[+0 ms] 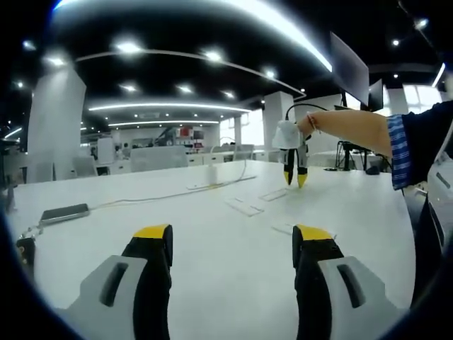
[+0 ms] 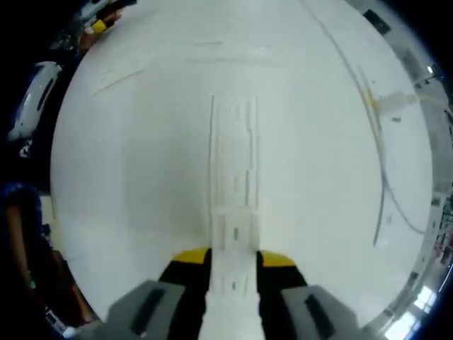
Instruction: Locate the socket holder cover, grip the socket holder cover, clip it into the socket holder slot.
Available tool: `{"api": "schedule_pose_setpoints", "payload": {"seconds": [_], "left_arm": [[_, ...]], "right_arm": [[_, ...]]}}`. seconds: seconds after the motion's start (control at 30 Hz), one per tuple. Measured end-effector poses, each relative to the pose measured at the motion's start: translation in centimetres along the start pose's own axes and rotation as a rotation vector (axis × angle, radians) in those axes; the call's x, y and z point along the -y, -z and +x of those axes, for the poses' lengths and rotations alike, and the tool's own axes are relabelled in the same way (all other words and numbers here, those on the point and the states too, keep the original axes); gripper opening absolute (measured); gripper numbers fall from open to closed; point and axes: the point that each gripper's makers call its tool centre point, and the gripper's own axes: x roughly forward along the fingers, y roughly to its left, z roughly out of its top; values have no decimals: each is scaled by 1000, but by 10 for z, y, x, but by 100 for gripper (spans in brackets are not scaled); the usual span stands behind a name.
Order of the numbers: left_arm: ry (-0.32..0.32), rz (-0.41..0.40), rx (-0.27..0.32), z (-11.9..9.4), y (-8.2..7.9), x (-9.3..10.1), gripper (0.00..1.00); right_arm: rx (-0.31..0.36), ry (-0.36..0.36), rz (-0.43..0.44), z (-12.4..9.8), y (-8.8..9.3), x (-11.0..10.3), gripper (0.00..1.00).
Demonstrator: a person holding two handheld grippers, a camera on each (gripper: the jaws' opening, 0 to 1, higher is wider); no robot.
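We see the white surface point(image 1: 212, 234) in both views. In the right gripper view, the right claw point(image 2: 233, 265) clamps the cover point(image 2: 233, 212), a long white strip extending forward over the surface. The left gripper view shows the left claw point(image 1: 232, 244) spread wide, holding nothing, with white strips point(image 1: 244, 206), a cable point(image 1: 170, 195) and a phone point(image 1: 64, 213) lying apart beyond it.

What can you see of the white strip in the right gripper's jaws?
The white strip is a long, flat, narrow plastic-looking piece with small slots along its length. It runs straight out from the right gripper, whose yellow-tipped jaws close on its near end. Its far part lies over the white table; contact there can't be judged.
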Motion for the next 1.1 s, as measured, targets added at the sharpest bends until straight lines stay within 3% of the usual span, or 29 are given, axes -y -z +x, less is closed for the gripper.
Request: {"api": "schedule_pose_setpoints", "payload": {"seconds": [0.63, 0.8, 0.93, 1.1], "left_arm": [[7, 5, -1, 0, 1, 3, 68], [5, 4, -3, 0, 2, 3, 68], [10, -1, -6, 0, 3, 3, 68], [13, -5, -12, 1, 4, 4, 68]], "right_arm": [[-56, 6, -9, 1, -7, -1, 27], [-108, 1, -21, 3, -8, 0, 27], [-75, 1, -25, 0, -21, 0, 27], [-88, 0, -41, 1, -28, -1, 27]]}}
